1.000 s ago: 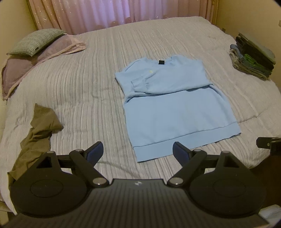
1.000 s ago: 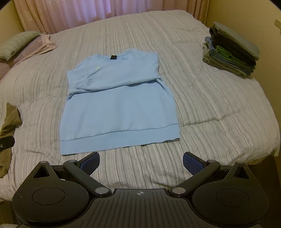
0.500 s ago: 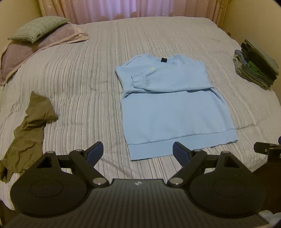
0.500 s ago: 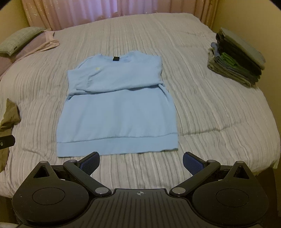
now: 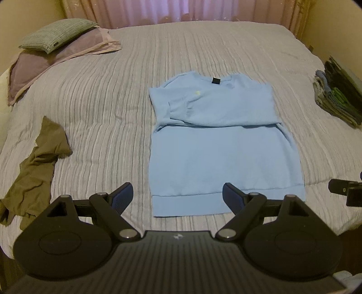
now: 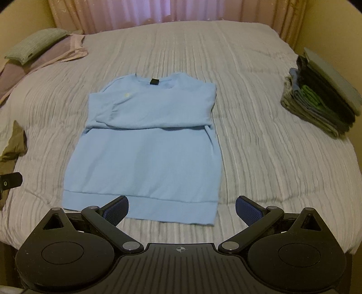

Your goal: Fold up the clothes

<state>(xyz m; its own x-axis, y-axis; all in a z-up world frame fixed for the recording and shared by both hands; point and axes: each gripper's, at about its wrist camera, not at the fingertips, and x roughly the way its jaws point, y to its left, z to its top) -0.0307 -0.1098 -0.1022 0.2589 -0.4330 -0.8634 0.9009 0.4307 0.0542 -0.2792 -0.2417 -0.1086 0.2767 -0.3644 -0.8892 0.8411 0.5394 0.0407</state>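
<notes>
The light-blue long-sleeved sweatshirt (image 5: 221, 144) was laid lengthwise straight ahead, hem nearest both wide-apart, empty tongs, left tongs (image 5: 177, 196) and right tongs (image 6: 182, 209) equally near.

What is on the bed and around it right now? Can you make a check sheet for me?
Surface: bed with a grey striped cover, a little wrinkled.
Job's things: light blue sweatshirt lies flat, sleeves folded across the chest, hem nearest the tools.
Finished pile: stack of folded clothes at the bed's right edge.
Clutter: crumpled olive garment on the left; pillows at the far left corner.
Grippers: left tool open, holding nothing, above the hem; right tool open, holding nothing, above the hem.
Cables: nothing seen.
Surroundings: pink curtains behind the bed, yellow walls at the sides.
</notes>
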